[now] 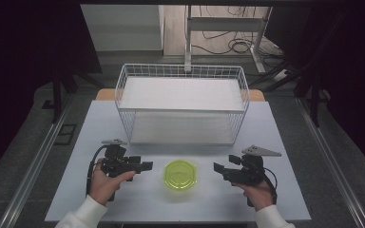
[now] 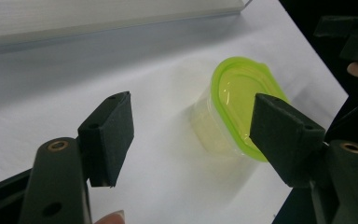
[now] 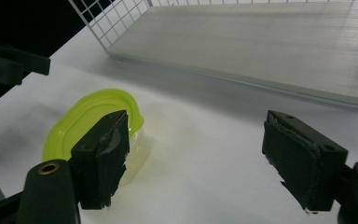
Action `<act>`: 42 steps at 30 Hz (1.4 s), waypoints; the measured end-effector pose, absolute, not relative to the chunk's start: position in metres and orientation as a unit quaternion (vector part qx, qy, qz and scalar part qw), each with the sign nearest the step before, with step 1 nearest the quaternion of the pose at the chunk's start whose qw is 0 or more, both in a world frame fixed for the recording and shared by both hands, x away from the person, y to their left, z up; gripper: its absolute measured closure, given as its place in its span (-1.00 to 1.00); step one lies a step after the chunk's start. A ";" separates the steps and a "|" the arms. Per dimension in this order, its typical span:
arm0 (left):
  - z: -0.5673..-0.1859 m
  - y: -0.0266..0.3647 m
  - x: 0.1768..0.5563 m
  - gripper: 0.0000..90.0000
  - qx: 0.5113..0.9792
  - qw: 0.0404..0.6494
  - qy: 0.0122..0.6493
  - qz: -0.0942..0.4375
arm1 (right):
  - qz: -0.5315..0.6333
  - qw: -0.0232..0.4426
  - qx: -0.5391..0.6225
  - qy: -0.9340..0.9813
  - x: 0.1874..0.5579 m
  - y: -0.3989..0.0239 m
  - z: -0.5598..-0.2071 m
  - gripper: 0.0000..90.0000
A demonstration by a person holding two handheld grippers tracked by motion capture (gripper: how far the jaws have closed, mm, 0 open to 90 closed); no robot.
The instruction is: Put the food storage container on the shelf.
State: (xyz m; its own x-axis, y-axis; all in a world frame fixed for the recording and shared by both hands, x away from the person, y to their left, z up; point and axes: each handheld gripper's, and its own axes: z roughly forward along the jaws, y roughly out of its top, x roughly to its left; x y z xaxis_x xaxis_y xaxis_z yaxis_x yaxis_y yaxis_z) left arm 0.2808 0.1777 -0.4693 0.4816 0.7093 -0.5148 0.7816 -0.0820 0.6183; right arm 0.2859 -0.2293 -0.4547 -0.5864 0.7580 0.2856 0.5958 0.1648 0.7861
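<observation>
A small clear container with a lime-green lid stands on the white table near its front edge, between my two grippers. My left gripper lies just left of it, pointing right, jaws open and holding nothing. In the left gripper view the container sits just beyond the open left gripper, partly behind the right-hand pad. My right gripper lies to the container's right, pointing left, also open. In the right gripper view the container shows behind the left-hand pad of the right gripper.
A white wire basket with a flat white board inside stands at the back of the table, its front side facing me. Its board and mesh fill the far side. A person's hands hold both grippers near the front edge.
</observation>
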 end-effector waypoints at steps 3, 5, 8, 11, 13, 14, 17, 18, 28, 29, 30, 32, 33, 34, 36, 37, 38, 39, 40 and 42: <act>-0.471 0.177 0.282 -0.32 0.735 0.450 0.505 -0.048 | 0.461 0.074 0.443 0.765 0.289 -0.229 -0.457 -0.48; -0.473 0.177 0.284 -0.30 0.735 0.452 0.502 -0.060 | 0.457 0.061 0.447 0.766 0.291 -0.228 -0.459 -0.47; -0.478 0.177 0.286 -0.26 0.731 0.456 0.501 -0.077 | 0.455 0.040 0.455 0.765 0.296 -0.225 -0.464 -0.47; -0.483 0.176 0.288 -0.25 0.723 0.460 0.506 -0.098 | 0.453 0.025 0.458 0.764 0.297 -0.220 -0.466 -0.46; -0.484 0.174 0.289 -0.23 0.721 0.463 0.503 -0.111 | 0.452 0.019 0.456 0.766 0.297 -0.215 -0.467 -0.44; -0.484 0.173 0.289 -0.23 0.721 0.464 0.502 -0.115 | 0.453 0.014 0.455 0.767 0.296 -0.212 -0.467 -0.43; -0.487 0.171 0.291 -0.19 0.719 0.464 0.501 -0.128 | 0.450 0.008 0.451 0.770 0.297 -0.206 -0.469 -0.37; -0.487 0.169 0.292 -0.17 0.717 0.465 0.502 -0.134 | 0.450 0.004 0.451 0.771 0.297 -0.204 -0.470 -0.34; -0.499 0.163 0.294 -0.01 0.705 0.470 0.499 -0.182 | 0.448 -0.047 0.456 0.767 0.301 -0.190 -0.481 -0.19; -0.500 0.162 0.294 0.00 0.706 0.469 0.499 -0.183 | 0.448 -0.050 0.457 0.767 0.301 -0.189 -0.481 -0.18; -0.501 0.161 0.295 0.01 0.707 0.468 0.497 -0.186 | 0.449 -0.054 0.460 0.764 0.301 -0.188 -0.483 -0.16; -0.503 0.158 0.296 0.04 0.705 0.469 0.495 -0.194 | 0.448 -0.062 0.466 0.761 0.303 -0.187 -0.486 -0.13; -0.505 0.157 0.296 0.05 0.704 0.469 0.495 -0.199 | 0.449 -0.069 0.468 0.758 0.303 -0.186 -0.487 -0.11; -0.506 0.156 0.296 0.07 0.705 0.468 0.494 -0.200 | 0.447 -0.076 0.471 0.757 0.303 -0.185 -0.489 -0.08; -0.508 0.153 0.297 0.08 0.703 0.467 0.498 -0.199 | 0.446 -0.078 0.472 0.757 0.303 -0.184 -0.490 -0.07; -0.509 0.153 0.297 0.10 0.699 0.470 0.498 -0.205 | 0.445 -0.080 0.472 0.757 0.303 -0.184 -0.491 -0.05; -0.511 0.152 0.297 0.11 0.697 0.470 0.499 -0.210 | 0.446 -0.081 0.472 0.756 0.303 -0.183 -0.491 -0.04; -0.512 0.152 0.297 0.13 0.697 0.469 0.499 -0.211 | 0.447 -0.083 0.472 0.755 0.303 -0.183 -0.491 -0.02; -0.513 0.152 0.297 0.14 0.697 0.468 0.499 -0.212 | 0.448 -0.087 0.473 0.754 0.303 -0.183 -0.492 -0.01; -0.514 0.152 0.298 0.18 0.691 0.473 0.499 -0.222 | 0.449 -0.094 0.473 0.753 0.303 -0.182 -0.493 0.04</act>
State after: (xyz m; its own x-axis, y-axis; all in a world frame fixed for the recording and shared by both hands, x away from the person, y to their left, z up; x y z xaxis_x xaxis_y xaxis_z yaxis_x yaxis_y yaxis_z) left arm 0.2976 0.1524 -0.5145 0.4029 0.4802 -0.7791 0.9002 -0.0543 0.4321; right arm 0.3030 -0.1818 -0.4932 -0.5358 0.6270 0.5655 0.7954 0.1501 0.5872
